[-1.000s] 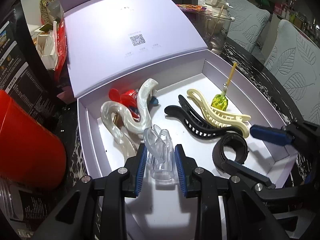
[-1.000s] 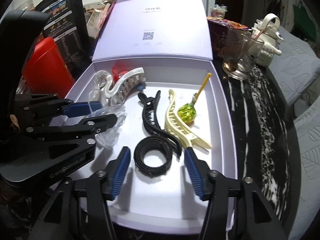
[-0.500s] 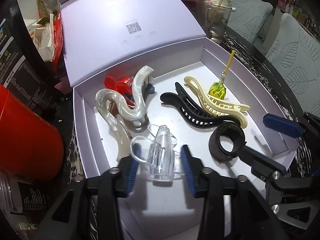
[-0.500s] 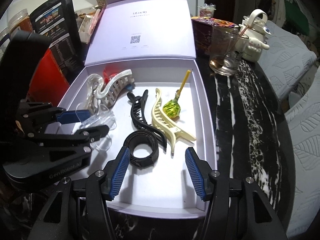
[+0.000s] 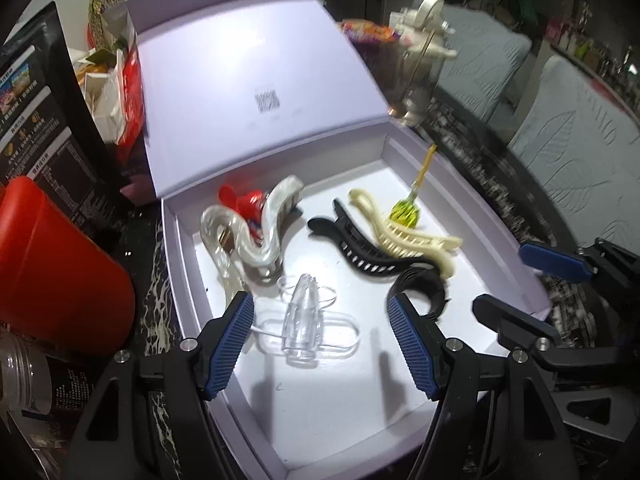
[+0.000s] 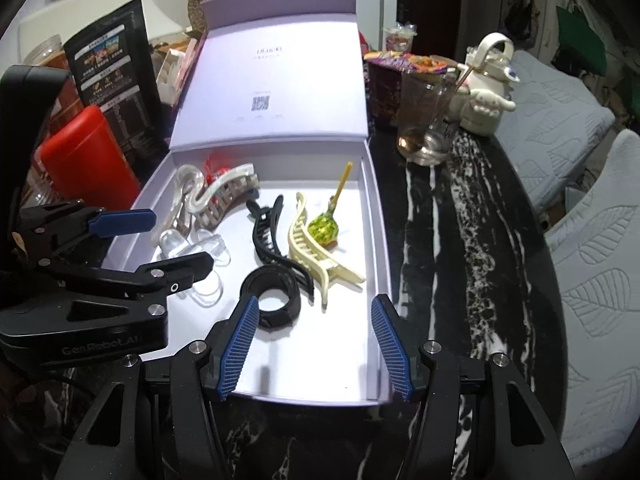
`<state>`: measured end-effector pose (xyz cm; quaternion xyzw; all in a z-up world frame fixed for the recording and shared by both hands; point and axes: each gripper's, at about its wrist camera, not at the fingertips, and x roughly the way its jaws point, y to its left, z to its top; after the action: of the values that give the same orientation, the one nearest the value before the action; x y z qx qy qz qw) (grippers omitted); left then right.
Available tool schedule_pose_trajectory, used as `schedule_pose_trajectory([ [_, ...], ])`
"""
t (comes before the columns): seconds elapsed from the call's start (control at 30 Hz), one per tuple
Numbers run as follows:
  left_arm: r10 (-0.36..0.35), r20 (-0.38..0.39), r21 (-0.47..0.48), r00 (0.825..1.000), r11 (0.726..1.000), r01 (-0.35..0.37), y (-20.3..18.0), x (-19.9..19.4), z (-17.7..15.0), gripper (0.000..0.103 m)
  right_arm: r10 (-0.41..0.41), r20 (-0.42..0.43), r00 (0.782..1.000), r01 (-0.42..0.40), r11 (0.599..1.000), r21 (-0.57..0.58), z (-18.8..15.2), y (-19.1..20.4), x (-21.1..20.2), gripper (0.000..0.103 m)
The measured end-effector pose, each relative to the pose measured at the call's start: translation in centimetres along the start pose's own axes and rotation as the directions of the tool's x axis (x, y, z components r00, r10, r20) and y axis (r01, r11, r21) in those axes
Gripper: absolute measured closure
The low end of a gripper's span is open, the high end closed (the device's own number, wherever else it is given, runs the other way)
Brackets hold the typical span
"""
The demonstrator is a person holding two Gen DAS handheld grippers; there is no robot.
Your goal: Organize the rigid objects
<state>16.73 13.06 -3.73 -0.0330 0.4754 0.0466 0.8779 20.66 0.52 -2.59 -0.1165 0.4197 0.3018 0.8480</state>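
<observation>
The left claw [image 5: 320, 344] stands with jaws just opened and nothing gripped; the clear hair clip [image 5: 304, 326] lies loose between them on the floor of the lilac box [image 5: 400, 412], long axis pointing away (towards the lid). The right claw [image 6: 314, 346] gapes empty, the black band [image 6: 272, 298] just ahead.

A clear clip [image 5: 303, 322] lies flat on the white floor of the open lilac box [image 5: 516, 252], near its front left. Behind it sits a pearly clip [image 5: 256, 236] over a red one [image 5: 244, 202]. To the right lie a black clip [image 5: 356, 248], a cream clip [image 5: 404, 236], a green lollipop [image 5: 406, 216] and a black band [image 5: 424, 284]
</observation>
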Motion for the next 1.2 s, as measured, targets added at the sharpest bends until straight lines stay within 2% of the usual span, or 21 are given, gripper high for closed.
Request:
schedule_pose_trajectory([
  [0.17,0.000,0.067,0.005,0.998,1.000,-0.001,-0.1,-2.4,0.5,0.033,-0.005,0.047,0.999,0.006,1.000,-0.012,0.8,0.2,-1.8,0.044],
  [0.43,0.029,0.180,0.031,0.983,0.999,-0.035,-0.3,-6.1,1.3,0.033,-0.011,0.119,0.993,0.014,1.000,-0.028,2.1,0.6,-4.5,0.044],
  [0.67,0.008,0.237,0.016,0.972,1.000,-0.012,-0.2,-8.1,2.0,0.033,-0.012,0.184,0.983,0.020,0.999,-0.039,2.7,0.9,-6.7,0.044],
  [0.93,0.010,0.327,0.002,0.945,1.000,-0.011,-0.5,-11.5,1.9,0.033,-0.036,0.264,0.964,0.049,0.998,-0.042,2.8,1.1,-9.9,0.043],
  [1.03,0.007,0.345,-0.015,0.938,1.000,-0.002,-0.3,-12.6,1.5,0.025,-0.044,0.292,0.955,0.059,0.997,-0.041,2.3,1.2,-11.3,0.042],
  [1.2,0.025,0.377,-0.035,0.926,0.999,-0.013,-0.4,-14.3,0.0,0.023,-0.036,0.318,0.947,0.051,0.998,-0.039,1.2,1.4,-13.1,0.035],
])
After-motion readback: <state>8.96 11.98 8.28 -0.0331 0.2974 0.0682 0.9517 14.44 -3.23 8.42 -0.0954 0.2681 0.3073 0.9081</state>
